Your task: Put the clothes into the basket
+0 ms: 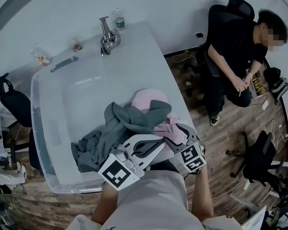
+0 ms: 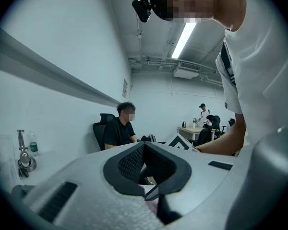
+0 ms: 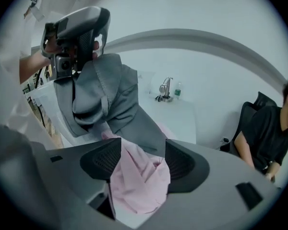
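Over the near edge of the clear box-shaped plastic basket (image 1: 37, 128) a grey cloth garment (image 1: 127, 121) is held up. Its lower folds trail down inside the basket wall and its upper part is bunched high. Just beside it, toward the right, lies a pale pink cloth garment (image 1: 151, 101), partly tucked under the grey one. From above it cannot be told whether the pink one rests inside the rim or on the white counter (image 1: 144, 47) next to the basket.

The left hand-held gripper (image 2: 145, 150) has its jaws drawn nearly together. The right gripper view shows the grey garment hanging from it, so it looks clamped on that cloth, probably to carry the garment clear of the rim until it hangs over the open basket. The right hand-held gripper (image 3: 137, 157) points down onto the pile with its jaws standing apart. A loose fold of the pink garment lies between the pads, slack rather than pinched, so this grip does not appear to be in force.

Most of the basket floor is bare, which suggests the task is at an early stage. Farther back on the counter stand a metal clamp-like fixture (image 1: 105, 35) and a small bottle with a green label (image 1: 119, 22). A seated person in black (image 1: 233, 47) is well apart to the right.
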A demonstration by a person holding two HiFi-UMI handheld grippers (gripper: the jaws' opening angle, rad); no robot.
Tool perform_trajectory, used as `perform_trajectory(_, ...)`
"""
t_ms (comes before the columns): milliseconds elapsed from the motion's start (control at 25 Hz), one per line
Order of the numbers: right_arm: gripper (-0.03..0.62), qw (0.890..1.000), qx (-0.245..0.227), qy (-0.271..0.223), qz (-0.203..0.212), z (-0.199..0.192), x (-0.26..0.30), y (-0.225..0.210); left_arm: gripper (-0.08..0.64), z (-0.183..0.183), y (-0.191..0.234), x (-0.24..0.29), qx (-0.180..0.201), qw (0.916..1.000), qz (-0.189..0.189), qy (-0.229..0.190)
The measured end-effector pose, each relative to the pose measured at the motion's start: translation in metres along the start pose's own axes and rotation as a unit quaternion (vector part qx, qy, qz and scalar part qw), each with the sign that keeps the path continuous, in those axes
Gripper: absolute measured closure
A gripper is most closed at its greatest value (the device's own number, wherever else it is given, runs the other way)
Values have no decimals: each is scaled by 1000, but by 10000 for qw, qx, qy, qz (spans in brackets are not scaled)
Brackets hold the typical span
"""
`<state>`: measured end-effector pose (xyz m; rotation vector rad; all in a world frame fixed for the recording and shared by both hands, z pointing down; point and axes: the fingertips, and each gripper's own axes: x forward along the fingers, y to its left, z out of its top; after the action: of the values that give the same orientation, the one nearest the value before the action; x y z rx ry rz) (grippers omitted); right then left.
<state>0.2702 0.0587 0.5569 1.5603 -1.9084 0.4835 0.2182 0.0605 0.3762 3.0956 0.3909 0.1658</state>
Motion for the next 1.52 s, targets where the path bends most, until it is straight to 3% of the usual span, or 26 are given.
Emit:
perform_trajectory(200, 291, 9995, 33, 325, 51, -27, 19, -3, 555, -3, 0, 16, 17, 9998, -132, 178)
perform_trajectory(440, 184, 9982, 57, 594, 60, -60, 44, -10, 555, -10, 1, 30, -1, 9990, -210, 389)
perform_trajectory(880, 24, 9950, 111, 894, 434, -100, 77, -4, 555, -11, 3, 43, -56, 9986, -241, 462)
perform_trajectory(1160, 17, 9911, -35, 1239, 490, -128, 105, 3, 555, -10, 7, 44, -139, 9985, -244, 461)
perform_trajectory(1520, 17, 9915, -113, 1235, 386, -136, 121, 1, 555, -11, 7, 43, -147, 9984, -267, 466)
